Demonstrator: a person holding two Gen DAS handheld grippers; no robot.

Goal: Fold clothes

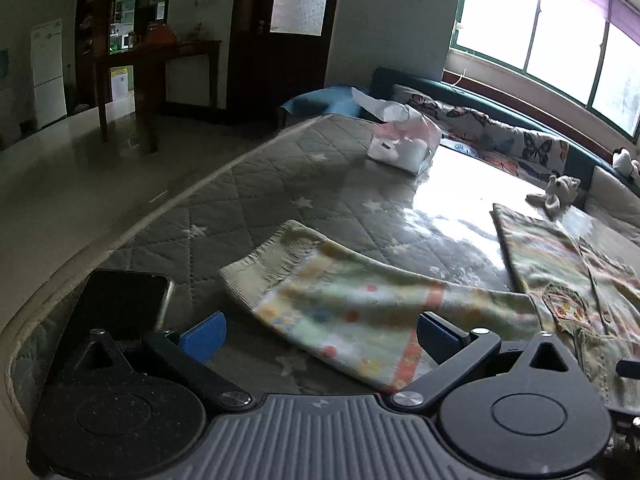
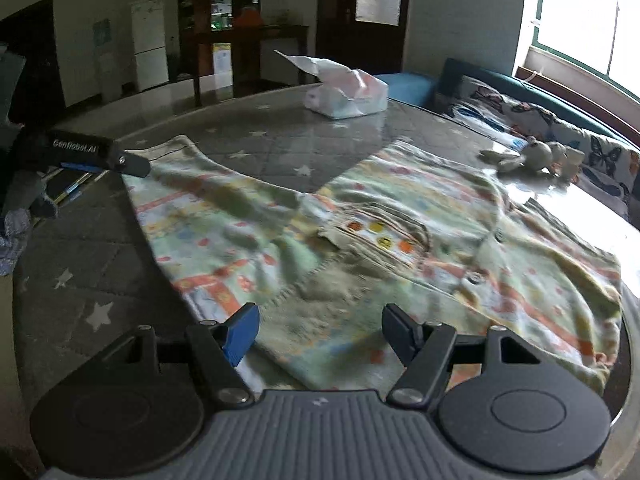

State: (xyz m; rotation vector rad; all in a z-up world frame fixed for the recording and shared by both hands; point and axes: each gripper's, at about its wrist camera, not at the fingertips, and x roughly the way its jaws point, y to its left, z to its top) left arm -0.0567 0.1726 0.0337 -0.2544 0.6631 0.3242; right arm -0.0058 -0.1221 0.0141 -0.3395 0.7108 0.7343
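Patterned cotton — the small cardigan (image 2: 400,236) lies spread on the star-quilted bed (image 2: 100,264), one sleeve (image 1: 340,304) stretched sideways, no fold visible in it. Both your left gripper (image 1: 320,336) and right gripper (image 2: 318,334) hang over it, jaws apart, holding nothing — the folding is all still ahead.

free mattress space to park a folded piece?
Bare quilt between the tissue pack and the patterned cardigan, and left of its sleeve up to the mattress edge. Crowded: the phone by the left gripper, soft toys near the pillows.
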